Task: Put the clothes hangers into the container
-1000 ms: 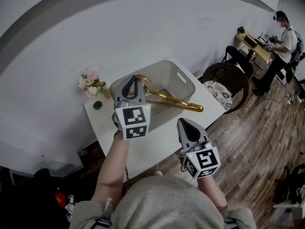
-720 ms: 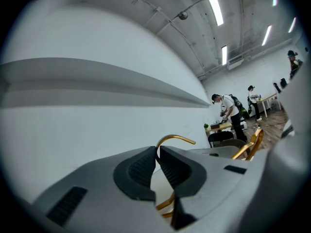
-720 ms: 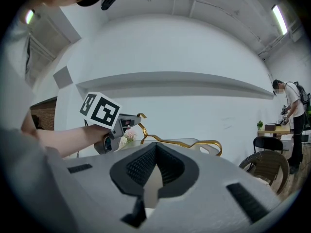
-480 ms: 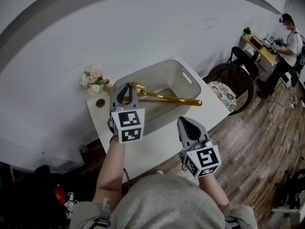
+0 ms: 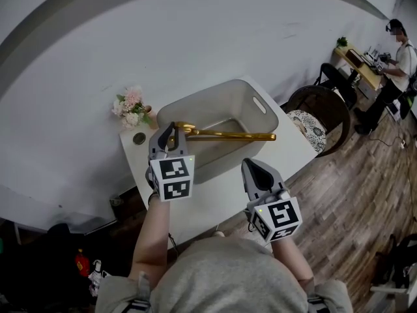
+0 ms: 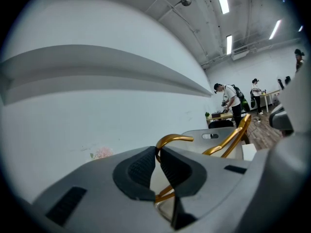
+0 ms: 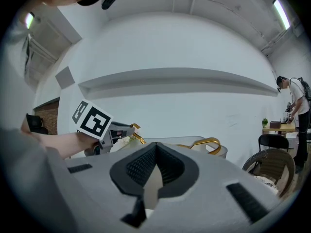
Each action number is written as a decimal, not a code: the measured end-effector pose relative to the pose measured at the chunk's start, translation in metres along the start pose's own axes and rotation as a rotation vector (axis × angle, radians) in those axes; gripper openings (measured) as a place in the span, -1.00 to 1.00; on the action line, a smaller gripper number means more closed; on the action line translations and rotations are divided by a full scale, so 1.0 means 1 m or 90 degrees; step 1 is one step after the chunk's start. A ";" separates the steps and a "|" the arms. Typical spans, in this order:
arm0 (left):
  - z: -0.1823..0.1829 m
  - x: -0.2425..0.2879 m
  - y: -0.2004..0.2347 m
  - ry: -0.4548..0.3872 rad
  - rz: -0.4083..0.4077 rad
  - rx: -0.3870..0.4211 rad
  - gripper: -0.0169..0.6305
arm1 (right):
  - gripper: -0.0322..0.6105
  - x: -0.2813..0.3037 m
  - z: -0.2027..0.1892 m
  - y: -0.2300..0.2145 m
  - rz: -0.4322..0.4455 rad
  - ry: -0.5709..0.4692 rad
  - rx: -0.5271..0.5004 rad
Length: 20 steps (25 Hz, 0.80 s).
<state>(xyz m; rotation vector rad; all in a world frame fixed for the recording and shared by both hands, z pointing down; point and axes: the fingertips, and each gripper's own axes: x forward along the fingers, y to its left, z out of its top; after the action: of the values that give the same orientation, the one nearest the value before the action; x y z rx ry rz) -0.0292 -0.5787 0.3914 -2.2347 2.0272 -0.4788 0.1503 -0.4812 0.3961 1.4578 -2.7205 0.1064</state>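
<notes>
White table (image 5: 215, 204), grey container (image 5: 195, 98) on it. Left gripper (image 5: 168, 135) clamped on the gold clothes hanger (image 5: 228, 135) at its hook. Both are lower than a second ago, and the hanger now lies level across the container's mouth. Right gripper (image 5: 254, 169) closed, empty, above the table's near edge.

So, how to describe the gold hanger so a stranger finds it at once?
On the white table by the wall stands a grey plastic container. Over it hangs the gold metal clothes hanger, its hook shut in the left gripper. It is the only shiny gold thing; the neighbouring flowers are pink.
</notes>
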 end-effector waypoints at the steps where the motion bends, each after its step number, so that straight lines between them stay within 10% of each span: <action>1: -0.003 -0.001 -0.001 0.006 -0.001 -0.001 -0.87 | -0.89 0.000 -0.001 0.000 0.000 -0.001 0.001; 11: -0.033 -0.013 -0.008 0.035 -0.013 -0.040 -0.86 | -0.89 0.000 -0.001 0.004 0.008 -0.007 0.004; 20: -0.044 -0.025 -0.026 0.060 -0.083 -0.091 -0.36 | -0.89 -0.002 -0.005 0.008 0.009 0.011 0.015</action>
<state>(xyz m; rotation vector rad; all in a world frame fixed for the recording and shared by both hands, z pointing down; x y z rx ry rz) -0.0185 -0.5442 0.4361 -2.4840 2.0290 -0.4738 0.1447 -0.4745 0.4008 1.4365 -2.7260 0.1509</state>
